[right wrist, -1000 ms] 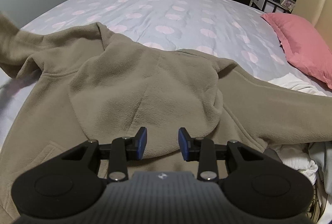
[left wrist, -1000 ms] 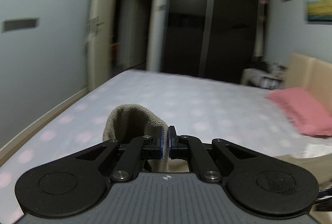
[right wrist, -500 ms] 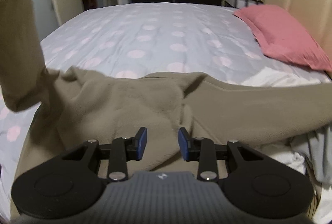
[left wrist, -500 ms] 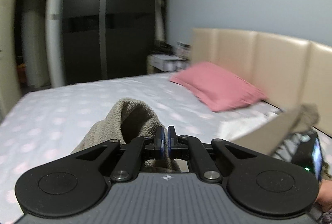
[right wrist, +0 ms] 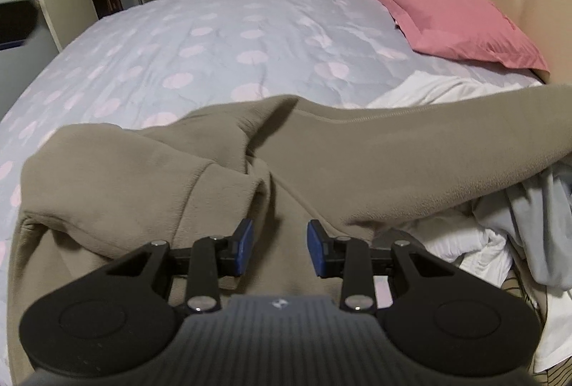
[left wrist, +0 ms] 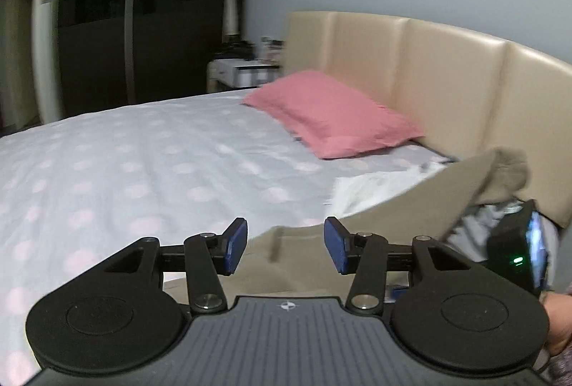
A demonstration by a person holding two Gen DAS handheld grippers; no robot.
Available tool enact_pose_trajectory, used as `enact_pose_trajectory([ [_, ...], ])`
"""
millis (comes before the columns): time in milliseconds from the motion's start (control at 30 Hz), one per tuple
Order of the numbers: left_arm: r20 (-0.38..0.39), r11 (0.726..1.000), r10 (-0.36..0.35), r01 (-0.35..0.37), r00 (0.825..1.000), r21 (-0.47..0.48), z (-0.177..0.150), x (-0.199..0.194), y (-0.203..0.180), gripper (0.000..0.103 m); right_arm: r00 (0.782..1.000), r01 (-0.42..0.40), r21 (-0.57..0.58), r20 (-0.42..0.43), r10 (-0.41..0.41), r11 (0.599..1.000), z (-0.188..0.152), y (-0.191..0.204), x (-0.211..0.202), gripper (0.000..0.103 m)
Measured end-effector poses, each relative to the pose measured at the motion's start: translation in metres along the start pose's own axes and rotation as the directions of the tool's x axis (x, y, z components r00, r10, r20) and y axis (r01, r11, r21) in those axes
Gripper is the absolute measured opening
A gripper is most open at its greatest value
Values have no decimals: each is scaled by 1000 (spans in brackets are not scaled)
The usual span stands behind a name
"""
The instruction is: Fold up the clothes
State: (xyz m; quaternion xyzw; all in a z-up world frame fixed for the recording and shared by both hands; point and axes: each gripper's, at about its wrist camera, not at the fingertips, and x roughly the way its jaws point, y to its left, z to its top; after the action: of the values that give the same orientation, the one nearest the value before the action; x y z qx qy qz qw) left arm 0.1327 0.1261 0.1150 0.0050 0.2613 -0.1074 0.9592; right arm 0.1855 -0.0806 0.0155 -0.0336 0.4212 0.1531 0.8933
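A tan fleece hoodie (right wrist: 143,178) lies spread on the bed, near the front edge. Its left sleeve (right wrist: 107,164) is folded over the body. Its other sleeve (right wrist: 411,153) stretches out to the right, over the heap of clothes. My left gripper (left wrist: 285,243) hovers over the tan cloth (left wrist: 296,264); its jaws are opening and nothing sits between the blue pads. My right gripper (right wrist: 280,243) hangs open just above the hoodie's middle, holding nothing.
A pink pillow (right wrist: 447,14) rests against the beige headboard (left wrist: 429,82). White and pale grey clothes (right wrist: 464,243) are heaped at the right. The spotted bed cover (right wrist: 214,39) stretches away behind the hoodie. A person's hand (left wrist: 557,325) shows at the left view's right edge.
My left gripper was shut on the sleeve cuff; it swung right toward the headboard and has let go, jaws apart. The sleeve now lies over the hoodie's body. The right gripper stays open.
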Motion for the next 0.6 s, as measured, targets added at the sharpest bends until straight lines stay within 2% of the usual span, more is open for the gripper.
enact_pose_trajectory([
  [67,-11,997,75,-75,997,-11,-4,-3,19,46,1000,-15,19,-4,15,1000,0,-4,8,37],
  [167,-36,979,201,-201,979,-11,-17,-11,52,46,998,-69,79,-9,70,995,2,-11,20,37],
  [333,-118,932,360,-363,926,-9,-50,-25,105,46,991,-133,145,-9,136,980,5,-10,37,38],
  [500,-223,913,397,-408,890,-3,-92,-23,142,46,987,-148,170,-32,155,974,4,-2,52,40],
  [600,-295,909,417,-398,860,126,-125,-8,144,46,988,-135,204,-50,148,969,2,-2,62,41],
])
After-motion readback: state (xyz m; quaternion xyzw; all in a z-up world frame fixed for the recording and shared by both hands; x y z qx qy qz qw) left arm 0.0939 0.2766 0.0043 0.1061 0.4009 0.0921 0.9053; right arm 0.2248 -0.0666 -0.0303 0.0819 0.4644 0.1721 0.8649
